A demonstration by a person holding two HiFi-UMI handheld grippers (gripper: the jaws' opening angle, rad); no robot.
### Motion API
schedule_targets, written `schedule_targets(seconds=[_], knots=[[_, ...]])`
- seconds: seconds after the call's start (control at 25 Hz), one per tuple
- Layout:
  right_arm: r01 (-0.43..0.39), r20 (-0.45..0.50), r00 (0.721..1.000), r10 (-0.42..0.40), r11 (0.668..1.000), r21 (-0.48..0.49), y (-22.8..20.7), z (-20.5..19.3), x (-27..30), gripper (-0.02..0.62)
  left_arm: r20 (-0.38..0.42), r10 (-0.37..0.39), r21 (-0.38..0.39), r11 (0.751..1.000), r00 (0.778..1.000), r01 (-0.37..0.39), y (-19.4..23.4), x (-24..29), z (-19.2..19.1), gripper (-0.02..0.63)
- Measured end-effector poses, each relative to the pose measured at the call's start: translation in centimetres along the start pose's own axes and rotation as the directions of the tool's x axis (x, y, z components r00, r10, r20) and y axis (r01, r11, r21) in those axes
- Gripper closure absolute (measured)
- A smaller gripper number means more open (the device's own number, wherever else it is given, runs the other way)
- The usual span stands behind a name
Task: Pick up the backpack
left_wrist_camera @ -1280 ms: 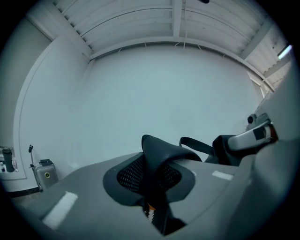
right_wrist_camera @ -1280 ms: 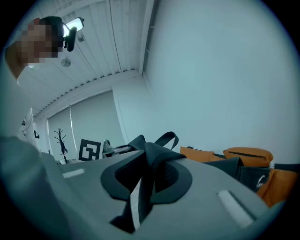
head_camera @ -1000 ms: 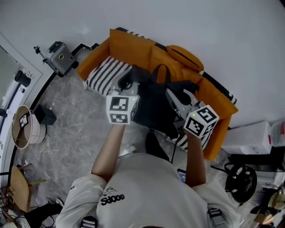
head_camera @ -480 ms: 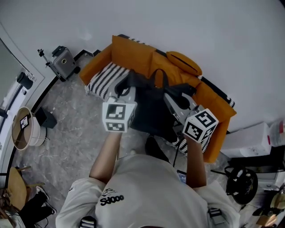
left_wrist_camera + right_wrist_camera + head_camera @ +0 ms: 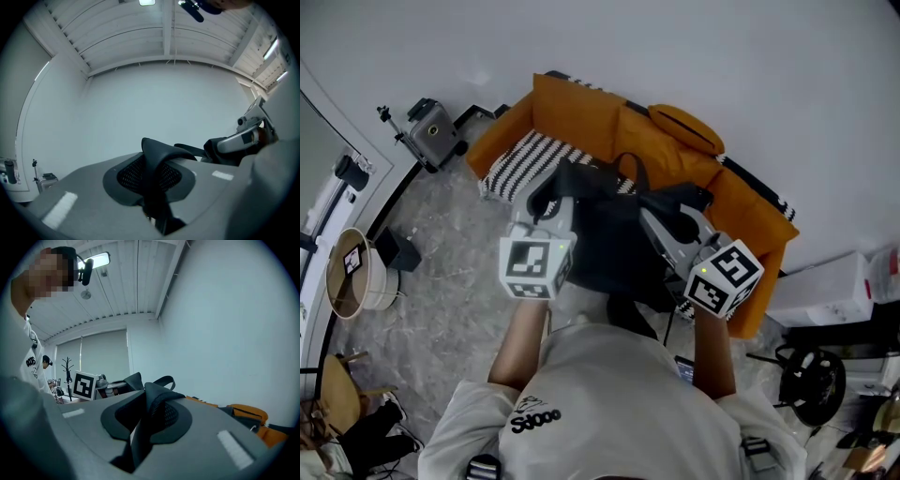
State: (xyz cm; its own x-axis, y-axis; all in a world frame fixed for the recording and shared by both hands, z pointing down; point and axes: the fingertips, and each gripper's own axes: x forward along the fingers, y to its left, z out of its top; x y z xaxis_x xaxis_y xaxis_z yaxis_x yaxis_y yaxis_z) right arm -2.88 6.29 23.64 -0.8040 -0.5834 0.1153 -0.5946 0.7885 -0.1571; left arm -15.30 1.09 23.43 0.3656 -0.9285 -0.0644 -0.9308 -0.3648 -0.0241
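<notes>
Both grippers have the black fabric backpack (image 5: 614, 239). The left gripper (image 5: 551, 195) is pinched tight on a padded black mesh strap (image 5: 157, 159), and the right gripper (image 5: 664, 214) is clamped on a second padded strap (image 5: 157, 401). The bag hangs between them, right by the orange sofa (image 5: 581, 108) with its striped cushions.

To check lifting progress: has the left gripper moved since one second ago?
Yes. In the head view, the left gripper, shut on the backpack strap, has drawn away from the orange sofa, toward the person.
</notes>
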Motion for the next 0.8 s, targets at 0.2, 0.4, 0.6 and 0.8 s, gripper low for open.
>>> schedule_targets(seconds=[0.2,0.4,0.6,0.8], knots=[[-0.003,-0.007,1.000,0.003,1.000,-0.001,0.2,-0.4,0.1,0.554,-0.005,0.010,-0.012,1.000,1.000,-0.010,0.2,-0.2,-0.1,0.551],[-0.011,-0.024,1.000,0.010,1.000,-0.012,0.0,-1.0,0.7,0.555,-0.011,0.009,-0.010,1.000,1.000,-0.009,0.4,-0.1,-0.6,0.551],[-0.013,-0.026,1.000,0.013,1.000,-0.020,0.0,-1.3,1.1,0.555,-0.013,0.012,-0.005,1.000,1.000,-0.012,0.7,-0.1,-0.7,0.551],[-0.011,-0.028,1.000,0.011,1.000,-0.011,-0.3,-1.4,1.5,0.555,-0.019,0.012,-0.003,1.000,1.000,-0.012,1.0,0.0,-0.9,0.551]])
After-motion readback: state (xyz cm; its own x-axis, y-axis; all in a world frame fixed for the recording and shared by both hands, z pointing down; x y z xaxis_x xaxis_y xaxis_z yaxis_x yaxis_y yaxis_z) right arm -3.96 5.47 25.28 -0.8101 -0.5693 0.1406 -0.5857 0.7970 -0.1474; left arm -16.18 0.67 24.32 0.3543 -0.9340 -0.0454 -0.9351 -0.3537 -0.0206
